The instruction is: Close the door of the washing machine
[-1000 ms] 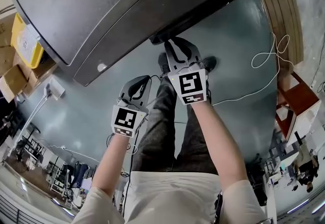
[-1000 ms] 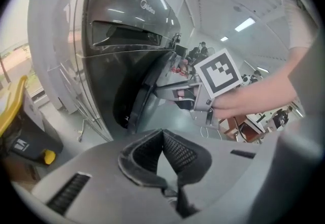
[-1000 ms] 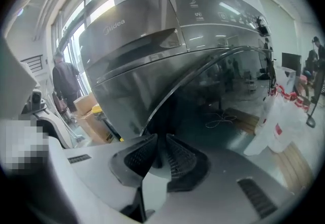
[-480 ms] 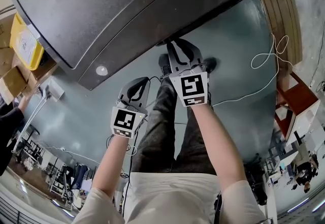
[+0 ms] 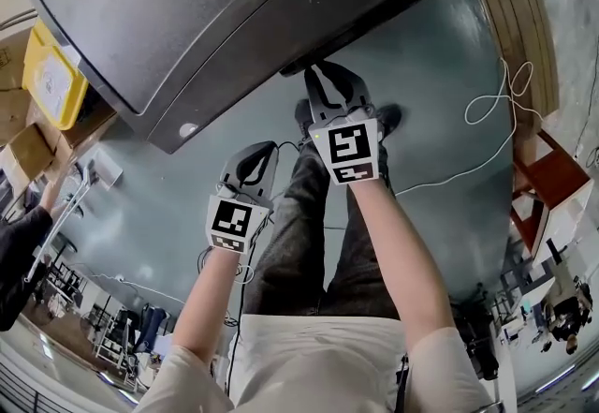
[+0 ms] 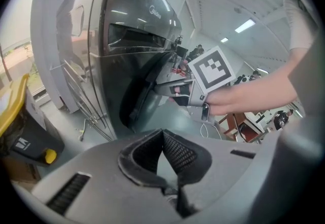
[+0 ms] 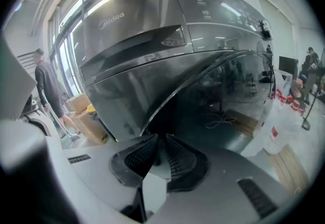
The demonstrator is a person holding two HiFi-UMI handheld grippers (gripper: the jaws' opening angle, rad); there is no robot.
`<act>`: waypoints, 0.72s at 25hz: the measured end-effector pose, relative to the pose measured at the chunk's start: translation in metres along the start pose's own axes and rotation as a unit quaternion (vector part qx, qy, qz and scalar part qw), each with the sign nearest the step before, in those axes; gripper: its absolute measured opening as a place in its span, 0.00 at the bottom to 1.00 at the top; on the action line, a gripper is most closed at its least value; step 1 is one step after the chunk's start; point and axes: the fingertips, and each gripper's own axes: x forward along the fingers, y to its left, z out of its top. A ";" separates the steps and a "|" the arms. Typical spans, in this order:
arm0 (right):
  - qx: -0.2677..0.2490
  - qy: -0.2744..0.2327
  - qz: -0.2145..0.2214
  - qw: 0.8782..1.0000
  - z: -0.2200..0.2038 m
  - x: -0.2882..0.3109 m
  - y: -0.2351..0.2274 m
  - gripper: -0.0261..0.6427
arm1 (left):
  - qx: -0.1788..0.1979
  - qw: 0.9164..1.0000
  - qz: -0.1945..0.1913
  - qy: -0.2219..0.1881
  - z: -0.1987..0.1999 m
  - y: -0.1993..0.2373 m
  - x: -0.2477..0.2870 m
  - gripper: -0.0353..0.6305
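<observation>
Fingers (image 6: 179, 153) of the left gripper (image 6: 162, 135) are pressed together on nothing, held short of the washing machine (image 7: 137, 30) front. Closer to that front, the right gripper (image 7: 159, 138) shows only a narrow slit between its fingers. Its tips are at the rim of the door (image 7: 223, 93) (pinching or merely touching, unclear), which stands ajar off the washing machine.

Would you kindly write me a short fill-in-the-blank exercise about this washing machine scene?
The washing machine bears the brand name ___.
Of the left gripper and right gripper, the ___ one is at the door edge.
The bin beside the machine is ___.
Missing words: Midea; right; yellow.
</observation>
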 end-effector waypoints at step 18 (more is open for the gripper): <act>-0.021 0.018 -0.015 1.000 0.119 -0.213 0.009 0.14 | 0.058 0.996 -0.010 -0.069 0.143 -0.047 -0.143 0.07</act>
